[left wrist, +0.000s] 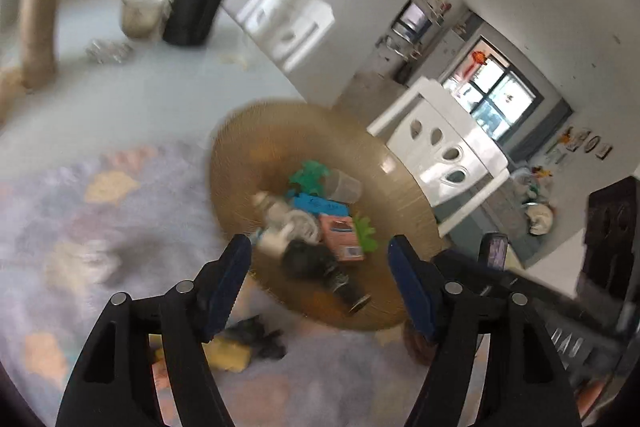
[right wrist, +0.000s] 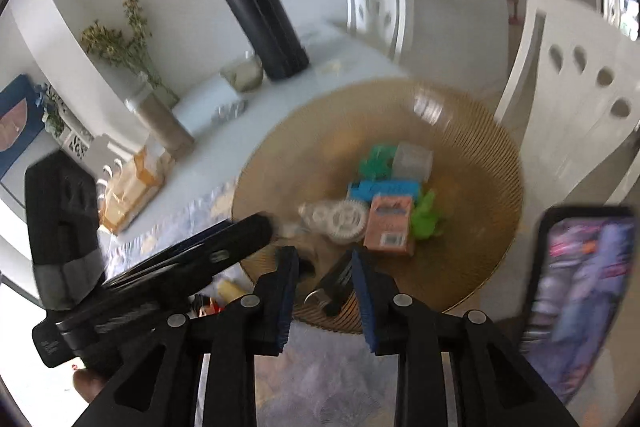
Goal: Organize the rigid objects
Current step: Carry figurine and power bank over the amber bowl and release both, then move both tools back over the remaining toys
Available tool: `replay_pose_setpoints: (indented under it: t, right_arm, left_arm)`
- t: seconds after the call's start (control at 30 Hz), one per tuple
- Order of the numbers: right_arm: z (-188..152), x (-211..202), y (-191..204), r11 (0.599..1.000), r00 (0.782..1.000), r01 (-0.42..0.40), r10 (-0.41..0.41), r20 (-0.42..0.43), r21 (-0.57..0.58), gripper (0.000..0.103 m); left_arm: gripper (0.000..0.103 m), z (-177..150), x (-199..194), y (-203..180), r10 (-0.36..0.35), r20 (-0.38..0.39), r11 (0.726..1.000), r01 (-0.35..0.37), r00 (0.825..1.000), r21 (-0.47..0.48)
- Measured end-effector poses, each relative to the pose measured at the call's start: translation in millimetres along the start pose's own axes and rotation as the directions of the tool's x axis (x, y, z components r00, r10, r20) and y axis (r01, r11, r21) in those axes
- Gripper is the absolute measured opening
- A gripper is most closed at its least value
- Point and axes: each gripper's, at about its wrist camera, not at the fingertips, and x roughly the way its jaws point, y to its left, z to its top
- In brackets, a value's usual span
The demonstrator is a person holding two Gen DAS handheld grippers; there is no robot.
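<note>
Black left gripper (left wrist: pixel 320 259) and right gripper (right wrist: pixel 326 267), blue ribbed fingers (left wrist: pixel 228 287), silver pivot screws.

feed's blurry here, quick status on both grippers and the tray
Left gripper open, empty, above the tray. Right gripper nearly shut on dark tool at tray edge. Nothing blocking.

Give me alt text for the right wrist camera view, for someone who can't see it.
The right gripper points down at a round woven tray holding a green toy, a pink box and a white gear; a dark object shows between its fingers. A black flask stands behind.
</note>
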Motion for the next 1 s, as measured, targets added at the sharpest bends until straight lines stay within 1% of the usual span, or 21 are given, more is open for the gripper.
replay_pose_setpoints:
  t: [0.07, 0.13, 0.17, 0.2, 0.3, 0.37, 0.4, 0.43, 0.47, 0.5, 0.57, 0.63, 0.67, 0.7, 0.73, 0.77, 0.8, 0.83, 0.87, 0.9, 1.0]
  right_arm:
    - [-2, -18, 11, 0.999, 0.998, 0.0, 0.002, 0.055, -0.04, 0.029]
    - [-7, -30, 27, 0.996, 0.996, -0.013, 0.02, 0.084, -0.089, 0.04]
    - [-13, -35, 38, 0.993, 0.995, -0.032, 0.043, 0.09, -0.117, 0.058]
    - [-17, -38, 45, 0.99, 0.994, -0.046, 0.059, 0.094, -0.134, 0.068]
    - [-37, -44, 77, 0.967, 0.989, -0.088, 0.113, 0.093, -0.238, 0.068]
    - [-54, -44, 96, 0.95, 0.986, -0.118, 0.146, 0.075, -0.29, 0.068]
    - [-66, -40, 106, 0.938, 0.984, -0.147, 0.172, 0.051, -0.313, 0.068]
    - [-73, -36, 110, 0.933, 0.982, -0.162, 0.184, 0.037, -0.322, 0.068]
    - [-84, -28, 117, 0.924, 0.98, -0.181, 0.196, 0.012, -0.337, 0.068]
    - [-94, -20, 121, 0.918, 0.98, -0.185, 0.197, -0.003, -0.35, 0.068]
    - [-110, -1, 128, 0.91, 0.985, -0.162, 0.172, -0.01, -0.382, 0.068]
    - [-124, 19, 131, 0.902, 0.989, -0.146, 0.149, -0.023, -0.406, 0.068]
    - [-131, 29, 131, 0.899, 0.989, -0.142, 0.142, -0.029, -0.414, 0.068]
    - [-137, 40, 129, 0.898, 0.991, -0.129, 0.129, -0.029, -0.421, 0.068]
    - [-142, 50, 126, 0.899, 0.995, -0.1, 0.101, -0.019, -0.427, 0.068]
    - [-144, 56, 124, 0.901, 0.996, -0.088, 0.089, -0.018, -0.425, 0.068]
    - [-146, 66, 120, 0.906, 0.997, -0.083, 0.074, -0.037, -0.415, 0.068]
    - [-144, 73, 117, 0.911, 0.996, -0.081, 0.059, -0.066, -0.405, 0.068]
    - [-142, 78, 113, 0.918, 0.995, -0.083, 0.055, -0.083, -0.389, 0.068]
    - [-139, 80, 109, 0.924, 0.994, -0.09, 0.063, -0.084, -0.373, 0.068]
    - [-137, 83, 102, 0.932, 0.992, -0.104, 0.071, -0.106, -0.346, 0.069]
  left_arm:
    - [0.076, -7, -29, -1, 0.035, 0.044, 0.999, -0.036, 0.998, 0.027]
    - [0.078, -19, -60, -2, 0.088, 0.09, 0.995, -0.091, 0.992, 0.033]
    - [0.078, -28, -78, -2, 0.103, 0.117, 0.994, -0.108, 0.988, 0.031]
    - [0.079, -33, -90, 0, 0.115, 0.13, 0.992, -0.119, 0.985, 0.028]
    - [0.079, -58, -128, 8, 0.183, 0.177, 0.983, -0.184, 0.967, -0.013]
    - [0.087, -76, -146, 20, 0.218, 0.191, 0.976, -0.212, 0.957, -0.054]
    - [0.096, -85, -151, 28, 0.234, 0.187, 0.972, -0.224, 0.954, -0.072]
    - [0.099, -96, -153, 39, 0.267, 0.18, 0.962, -0.253, 0.947, -0.098]
    - [0.099, -103, -153, 46, 0.303, 0.176, 0.951, -0.287, 0.936, -0.114]
    - [0.099, -113, -151, 58, 0.371, 0.161, 0.926, -0.351, 0.915, -0.141]
    - [0.099, -127, -144, 76, 0.446, 0.14, 0.89, -0.422, 0.884, -0.173]
    - [0.099, -140, -133, 94, 0.518, 0.114, 0.848, -0.493, 0.848, -0.196]
    - [0.099, -145, -128, 101, 0.536, 0.101, 0.837, -0.511, 0.838, -0.198]
    - [0.099, -150, -124, 108, 0.536, 0.082, 0.835, -0.513, 0.841, -0.198]
    - [0.099, -154, -119, 114, 0.518, 0.056, 0.843, -0.498, 0.854, -0.204]
    - [0.099, -155, -115, 118, 0.506, 0.027, 0.845, -0.489, 0.862, -0.217]
    - [0.099, -154, -115, 117, 0.505, 0.027, 0.846, -0.488, 0.863, -0.215]
    - [0.099, -153, -116, 115, 0.513, 0.05, 0.845, -0.494, 0.857, -0.203]
    - [0.099, -153, -118, 112, 0.529, 0.061, 0.838, -0.509, 0.847, -0.196]
    - [0.099, -153, -116, 111, 0.542, 0.055, 0.83, -0.524, 0.838, -0.191]
    - [0.099, -156, -112, 112, 0.554, 0.019, 0.82, -0.541, 0.832, -0.188]
